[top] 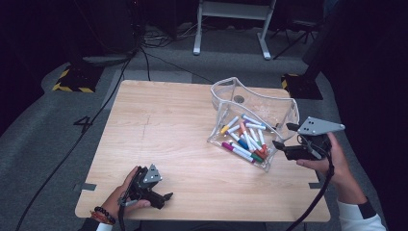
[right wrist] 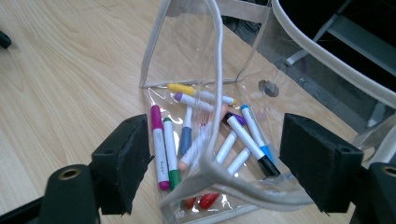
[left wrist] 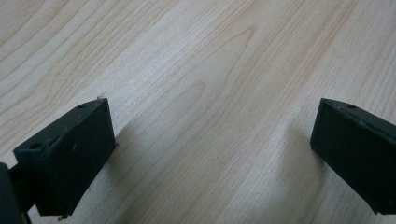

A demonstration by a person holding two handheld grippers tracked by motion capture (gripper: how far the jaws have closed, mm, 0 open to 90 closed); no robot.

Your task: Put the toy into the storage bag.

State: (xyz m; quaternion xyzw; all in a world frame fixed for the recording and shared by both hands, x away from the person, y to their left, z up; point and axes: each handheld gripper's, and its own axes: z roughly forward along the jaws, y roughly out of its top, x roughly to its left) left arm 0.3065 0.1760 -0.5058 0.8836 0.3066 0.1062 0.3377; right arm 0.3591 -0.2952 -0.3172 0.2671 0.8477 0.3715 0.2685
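Lab or studio: hazard-striped floor plate point(top: 72, 81), trailing cables point(top: 103, 108), grey carpet point(top: 38, 139), dark surround

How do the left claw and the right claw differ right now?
The left claw rests low near the table's front edge, with bare wood between its jaws. The right claw is raised at the clear pouch of markers, its jaws straddling the pouch's rim. Both are open.

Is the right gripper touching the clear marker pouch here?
Cannot tell. In the right gripper view the right gripper stands open astride the clear pouch's near corner, with no plain contact or gap; the high view is no clearer.
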